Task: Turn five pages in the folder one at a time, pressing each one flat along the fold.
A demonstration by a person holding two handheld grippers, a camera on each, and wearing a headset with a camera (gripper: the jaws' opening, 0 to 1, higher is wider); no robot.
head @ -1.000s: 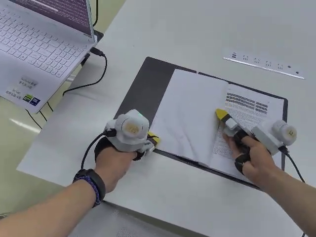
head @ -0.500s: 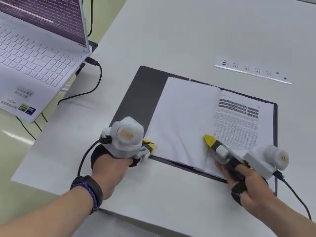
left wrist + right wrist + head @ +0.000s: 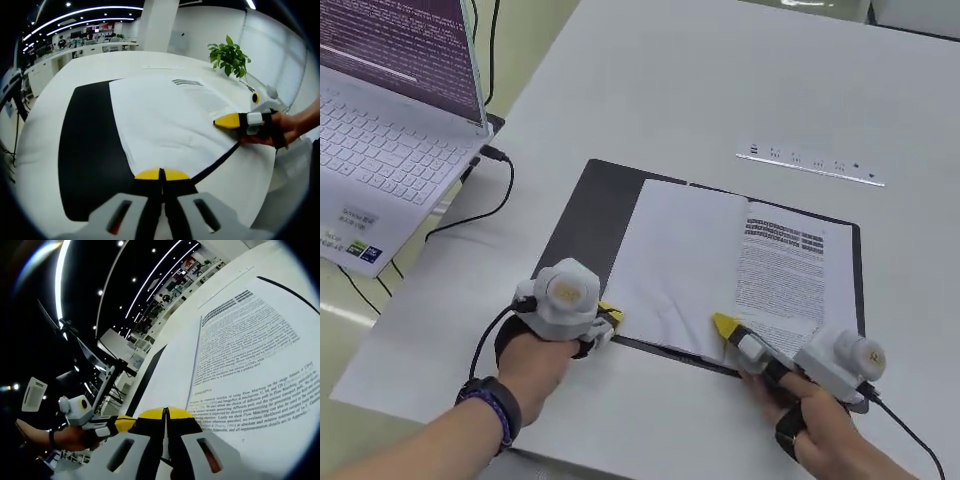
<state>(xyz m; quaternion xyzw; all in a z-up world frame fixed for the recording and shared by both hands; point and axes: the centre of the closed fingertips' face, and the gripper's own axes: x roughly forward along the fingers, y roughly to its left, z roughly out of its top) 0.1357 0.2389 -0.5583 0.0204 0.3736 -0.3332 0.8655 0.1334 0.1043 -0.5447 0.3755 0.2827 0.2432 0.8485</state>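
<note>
1. Claw jaws are found pressed together on both sides, with nothing caught between them. The left claw point(image 3: 610, 316) is rested on the near edge of the folder point(image 3: 588, 215), at the corner of the blank page point(image 3: 675, 250). The right claw point(image 3: 725, 325) is laid at the near end of the fold point(image 3: 737, 255), beside the printed page point(image 3: 795, 270)
2. The folder is spread open on the white tabletop point(image 3: 720, 80), close to the person
3. Pressing along the fold is judged to be the step in hand. It is best done with the closed tips kept low and drawn along the crease in one pass, the near edge being pinned by the left claw so that nothing slides
4. Light pressure is advised, since ripples are visible in the blank page and thin paper is easily creased
5. In the left gripper view the right claw's tip is shown low against the paper, which is harder to judge from the head view. The lines of print are made legible in the right gripper view
</note>
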